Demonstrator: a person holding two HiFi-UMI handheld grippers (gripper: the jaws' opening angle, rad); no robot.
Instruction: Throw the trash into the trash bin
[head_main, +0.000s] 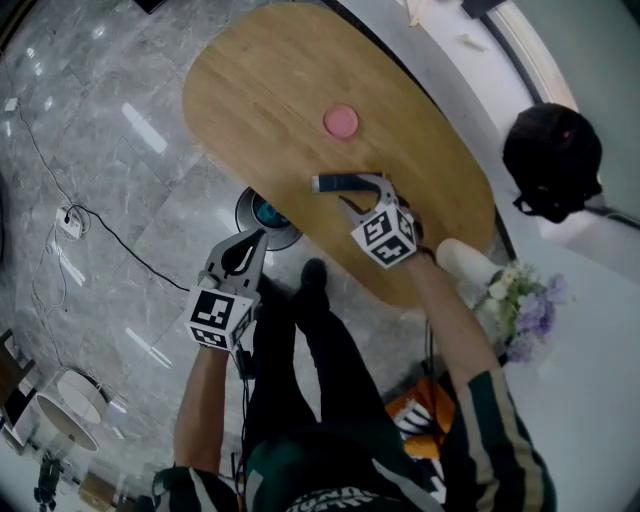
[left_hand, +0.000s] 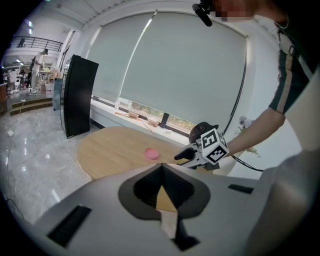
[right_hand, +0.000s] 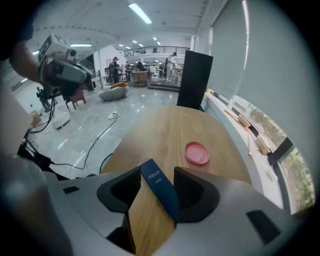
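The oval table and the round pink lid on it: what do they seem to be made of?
The oval table looks like light wood or wood-look laminate, matt: fine straight grain lines run along its top. The round pink lid seems smooth moulded plastic, judging by its even colour and raised rim, though this is not certain.

A lid (head_main: 341, 121) lies midway on the table (head_main: 250, 90), a box (head_main: 335, 183) nearer the person (head_main: 330, 400), flowers (head_main: 525, 300) by the right edge.

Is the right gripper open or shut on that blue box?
Open. On the right gripper, table wood shows between one jaw and the blue box.
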